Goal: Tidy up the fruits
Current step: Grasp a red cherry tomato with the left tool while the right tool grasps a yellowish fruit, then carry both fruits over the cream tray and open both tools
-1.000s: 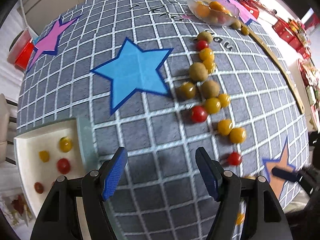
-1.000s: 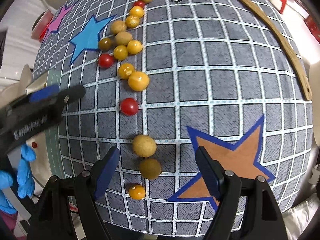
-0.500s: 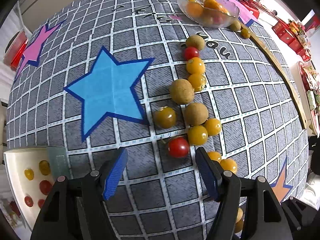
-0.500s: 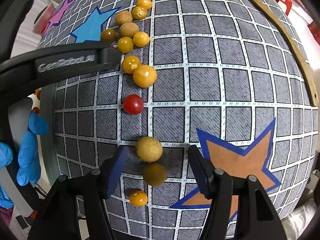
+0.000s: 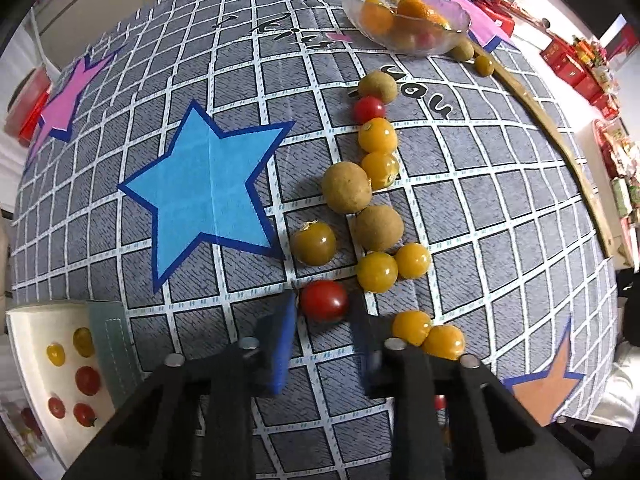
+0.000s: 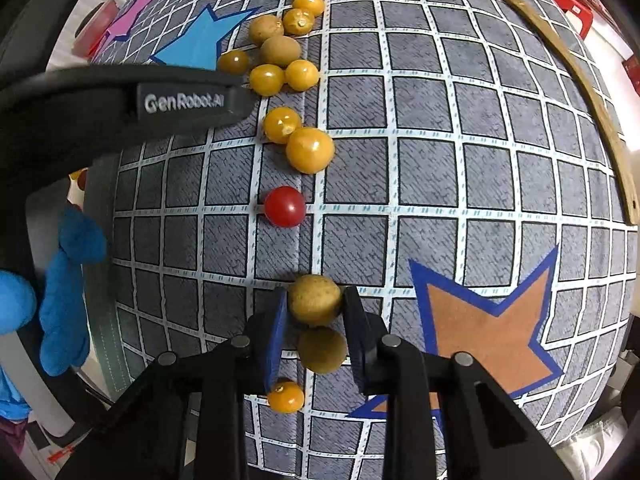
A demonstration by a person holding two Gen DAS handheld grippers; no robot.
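A trail of small fruits lies on a grey checked cloth with stars. My left gripper (image 5: 323,308) has closed around a red cherry tomato (image 5: 324,300), with the blue pads (image 5: 283,332) at its sides. My right gripper (image 6: 314,306) is shut on a tan longan (image 6: 315,299); a second brown longan (image 6: 322,350) lies between the fingers just behind it, and a yellow tomato (image 6: 285,396) lies nearer still. Another red tomato (image 6: 285,207) lies ahead of the right gripper. The left gripper's body (image 6: 120,108) crosses the right wrist view.
A white tray (image 5: 24,344) at the lower left holds several red and yellow tomatoes. A clear glass bowl (image 5: 404,20) with fruit stands at the far edge. A wooden strip (image 5: 560,148) runs along the right side. A blue-gloved hand (image 6: 60,280) shows at the left.
Both grippers have moved forward and closed: the left on the red tomato, the right on the tan longan. Both were wide open a second ago.
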